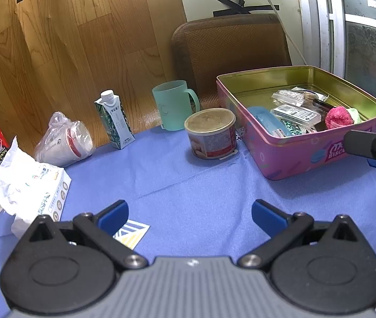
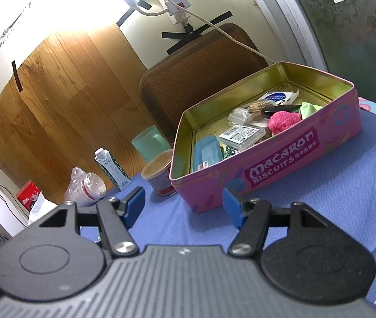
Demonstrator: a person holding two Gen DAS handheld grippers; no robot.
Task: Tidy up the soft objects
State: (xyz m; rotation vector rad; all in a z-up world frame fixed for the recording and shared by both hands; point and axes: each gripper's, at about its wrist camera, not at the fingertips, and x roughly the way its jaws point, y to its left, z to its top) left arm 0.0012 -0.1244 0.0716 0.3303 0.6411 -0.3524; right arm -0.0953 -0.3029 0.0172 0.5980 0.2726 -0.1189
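Hovering: both tools hang above the blue cloth tabletop (image 1: 188, 175), neither one touching anything.
Left hand-held gripper (image 1: 190, 216): jaws spread wide and empty, tilted down at bare cloth, as if waiting for a target.
Right hand-held gripper (image 2: 184, 206): also wide apart and empty, held just short of the near wall of the pink rectangular biscuit tin (image 2: 275, 169), which I take for the collecting place.
Fuzzy pink pom-like soft item (image 2: 283, 122): already lying inside the tin, ahead and right of the right tool, beside a pale green cloth (image 2: 310, 108); probably sorted.
Crumpled white tissue pack (image 1: 33, 185): just left of the left tool's jaws, on the cloth; likely the soft thing left to gather.
Clear plastic bag around a cup (image 1: 63, 140): farther ahead on the left, lying on its side.
Round tin can with a beige lid (image 1: 210, 132): standing straight ahead, close beside the tin, hard, so probably left alone.
Mint green plastic mug (image 1: 173, 104): behind the can, upright.
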